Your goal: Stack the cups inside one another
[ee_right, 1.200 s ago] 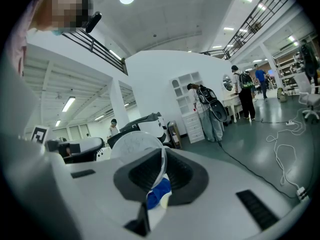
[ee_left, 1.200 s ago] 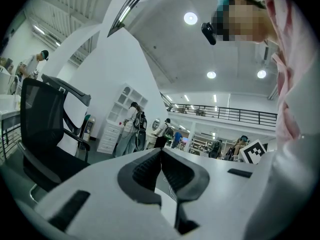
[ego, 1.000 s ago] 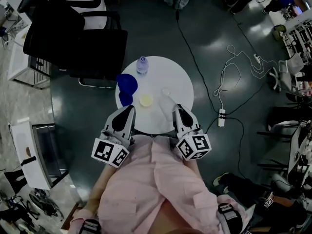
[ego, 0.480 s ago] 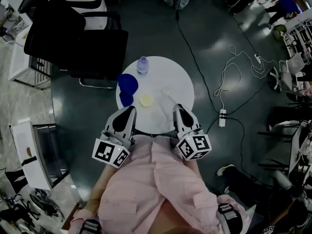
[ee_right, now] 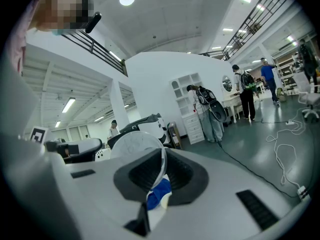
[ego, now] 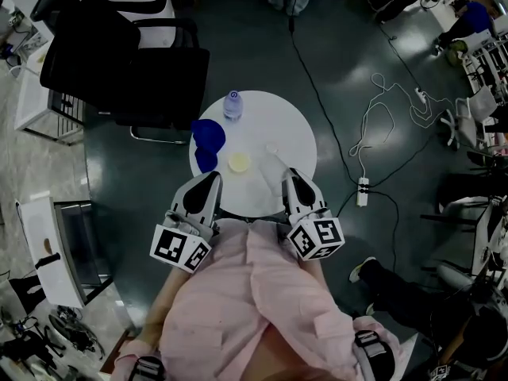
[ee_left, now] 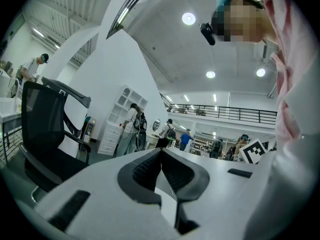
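The right claw (ee_right: 162, 158) pinches the thin wall of the clear cup (ee_right: 134, 145) above the tabletop (ego: 278, 117), the left claw (ee_left: 161, 156) closed on nothing, so that cup could buckle or slip before reaching the blue cups (ego: 207, 136).

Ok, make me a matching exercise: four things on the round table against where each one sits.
Things:
1. bottle
2. blue cups
3. pale yellow cup
4. clear cup

Places:
A. held at the tips of the right gripper
B. left edge of the round table, in the head view
C. far edge of the table
D. between the blue cups and the clear cup

Pairs: 1-C, 2-B, 3-D, 4-A.
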`<move>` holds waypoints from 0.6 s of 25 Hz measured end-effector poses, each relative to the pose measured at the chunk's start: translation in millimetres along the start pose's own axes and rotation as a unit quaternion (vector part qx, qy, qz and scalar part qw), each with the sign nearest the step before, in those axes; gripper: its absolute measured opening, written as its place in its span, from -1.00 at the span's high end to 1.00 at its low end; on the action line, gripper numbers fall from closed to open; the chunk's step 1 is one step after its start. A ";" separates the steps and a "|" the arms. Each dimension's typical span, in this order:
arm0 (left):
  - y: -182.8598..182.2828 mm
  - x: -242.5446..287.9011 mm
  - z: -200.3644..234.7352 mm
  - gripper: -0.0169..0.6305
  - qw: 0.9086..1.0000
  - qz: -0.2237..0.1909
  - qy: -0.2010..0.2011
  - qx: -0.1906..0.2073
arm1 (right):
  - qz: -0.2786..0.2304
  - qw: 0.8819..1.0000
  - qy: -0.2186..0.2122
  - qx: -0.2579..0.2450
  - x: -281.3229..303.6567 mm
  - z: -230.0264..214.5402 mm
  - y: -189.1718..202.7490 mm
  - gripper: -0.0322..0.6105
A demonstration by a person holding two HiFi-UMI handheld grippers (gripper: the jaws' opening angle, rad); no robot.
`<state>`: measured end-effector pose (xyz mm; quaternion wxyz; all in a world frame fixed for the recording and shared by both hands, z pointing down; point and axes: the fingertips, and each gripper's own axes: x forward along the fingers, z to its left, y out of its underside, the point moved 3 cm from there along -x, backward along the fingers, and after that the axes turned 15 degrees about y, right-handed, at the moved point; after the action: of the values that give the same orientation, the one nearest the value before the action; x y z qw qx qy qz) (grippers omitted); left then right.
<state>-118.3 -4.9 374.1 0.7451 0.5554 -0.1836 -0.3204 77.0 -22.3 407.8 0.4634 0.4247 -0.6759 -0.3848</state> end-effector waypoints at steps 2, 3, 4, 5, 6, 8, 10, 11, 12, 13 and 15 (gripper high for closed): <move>0.1 0.4 -0.3 0.89 1.000 0.000 0.000 0.000 | -0.001 1.000 0.001 0.001 -0.3 -0.8 -0.3 0.78; 0.1 0.6 -0.4 0.89 1.000 0.000 0.000 0.000 | -0.001 1.000 0.001 0.002 -0.4 -1.2 -0.5 0.78; 0.0 0.9 -0.5 0.89 1.000 0.000 0.000 0.000 | -0.002 1.000 0.002 0.002 -0.5 -1.6 -0.8 0.78; -0.2 1.1 -0.8 0.89 1.000 0.001 0.000 0.000 | -0.002 1.000 0.002 0.002 -0.8 -2.0 -1.2 0.78; -0.5 1.2 -1.4 0.89 1.000 0.001 0.001 0.001 | -0.002 1.000 0.002 0.002 -1.3 -2.5 -1.7 0.78; -1.4 1.6 -3.1 0.89 1.000 0.002 0.001 0.001 | -0.001 1.000 0.001 0.000 -2.0 -4.0 -3.1 0.78; -3.2 3.0 -3.7 0.89 1.000 0.001 0.001 0.002 | 0.000 1.000 -0.002 -0.007 0.7 -5.6 -6.1 0.78; -4.5 3.9 -3.3 0.89 1.000 0.001 0.002 0.004 | 0.000 1.000 -0.004 -0.014 4.2 -6.3 -8.1 0.78; -5.4 4.7 -2.9 0.89 1.000 0.000 0.003 0.005 | -0.001 1.000 -0.004 -0.021 8.6 -7.1 -9.8 0.78; -5.8 4.8 -3.0 0.89 1.000 -0.001 0.003 0.006 | 0.000 1.000 -0.003 -0.028 13.7 -8.3 -10.5 0.78; -4.8 3.5 -4.8 0.89 1.000 -0.001 0.005 0.003 | 0.007 0.999 0.001 -0.040 24.1 -10.5 -8.6 0.78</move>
<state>-114.0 -4.7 367.7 0.7437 0.5595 -0.1807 -0.3181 83.8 -49.0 410.1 0.4836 0.4016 -0.6622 -0.4078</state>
